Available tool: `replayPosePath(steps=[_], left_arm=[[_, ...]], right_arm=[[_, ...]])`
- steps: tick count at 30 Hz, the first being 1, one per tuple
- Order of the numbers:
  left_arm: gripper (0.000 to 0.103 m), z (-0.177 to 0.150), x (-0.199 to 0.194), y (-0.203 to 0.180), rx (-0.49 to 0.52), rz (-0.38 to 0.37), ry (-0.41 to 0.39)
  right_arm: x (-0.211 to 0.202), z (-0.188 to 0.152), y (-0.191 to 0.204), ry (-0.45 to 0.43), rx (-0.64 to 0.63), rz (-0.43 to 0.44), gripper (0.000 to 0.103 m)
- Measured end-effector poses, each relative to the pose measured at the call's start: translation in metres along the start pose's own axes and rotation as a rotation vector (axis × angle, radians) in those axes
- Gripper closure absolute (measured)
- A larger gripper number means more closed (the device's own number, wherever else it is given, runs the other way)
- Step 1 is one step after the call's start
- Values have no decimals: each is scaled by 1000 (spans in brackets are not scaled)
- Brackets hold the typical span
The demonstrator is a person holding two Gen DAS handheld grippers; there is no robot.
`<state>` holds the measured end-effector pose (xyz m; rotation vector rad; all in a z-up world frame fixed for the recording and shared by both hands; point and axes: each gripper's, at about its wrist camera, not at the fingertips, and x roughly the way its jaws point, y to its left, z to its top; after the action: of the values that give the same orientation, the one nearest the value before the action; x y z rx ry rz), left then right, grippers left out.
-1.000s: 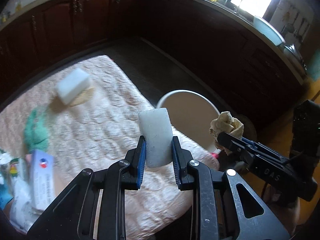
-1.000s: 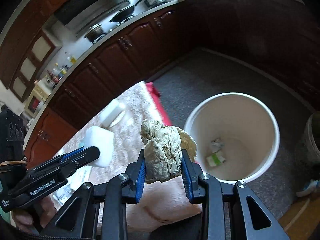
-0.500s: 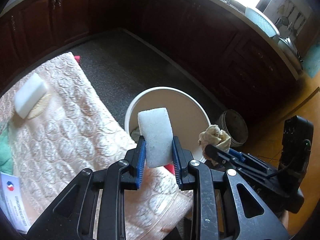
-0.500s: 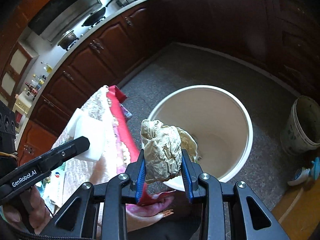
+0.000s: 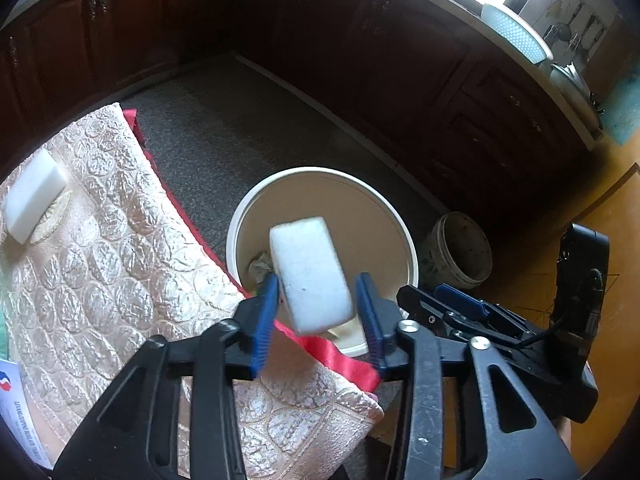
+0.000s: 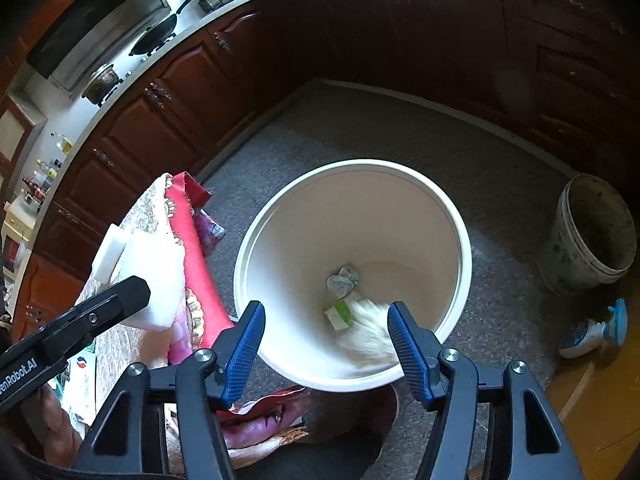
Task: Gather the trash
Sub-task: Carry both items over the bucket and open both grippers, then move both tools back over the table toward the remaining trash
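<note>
A white foam block (image 5: 310,272) tilts loose between the spread fingers of my left gripper (image 5: 318,312), above the near rim of the white bin (image 5: 320,174). My right gripper (image 6: 326,346) is open over the same bin (image 6: 460,220). The crumpled beige paper (image 6: 368,334) is a blur falling inside the bin, beside a green-white carton (image 6: 340,314) and a small wad (image 6: 342,280) at the bottom. A second white foam block (image 5: 34,196) lies on the quilted tablecloth (image 5: 100,260) at the left.
A dirty grey bucket (image 6: 592,236) stands on the floor right of the bin, with a blue-white spray bottle (image 6: 592,330) beside it. Dark wooden cabinets (image 5: 360,60) run around the carpeted floor. A printed leaflet (image 5: 16,408) lies at the table's near left.
Both grippers opened over the bin. The crumpled paper dropped from the right gripper into the bin; the foam block came loose in the left gripper and tilts downward.
</note>
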<state>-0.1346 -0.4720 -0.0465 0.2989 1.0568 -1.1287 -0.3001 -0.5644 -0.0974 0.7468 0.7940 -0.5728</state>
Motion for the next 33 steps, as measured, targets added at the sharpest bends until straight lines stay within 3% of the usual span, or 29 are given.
replayPosePath(steps=[12, 22, 33], left_arm=[[54, -14, -20, 21, -32, -17, -6], [54, -41, -69, 55, -65, 123, -76], [54, -75, -136, 112, -115, 300, -152]], right_arm=[[-3, -8, 3, 12, 9, 13, 41], [-21, -12, 35, -27, -65, 29, 35], [-27, -26, 104, -24, -186, 102, 34]])
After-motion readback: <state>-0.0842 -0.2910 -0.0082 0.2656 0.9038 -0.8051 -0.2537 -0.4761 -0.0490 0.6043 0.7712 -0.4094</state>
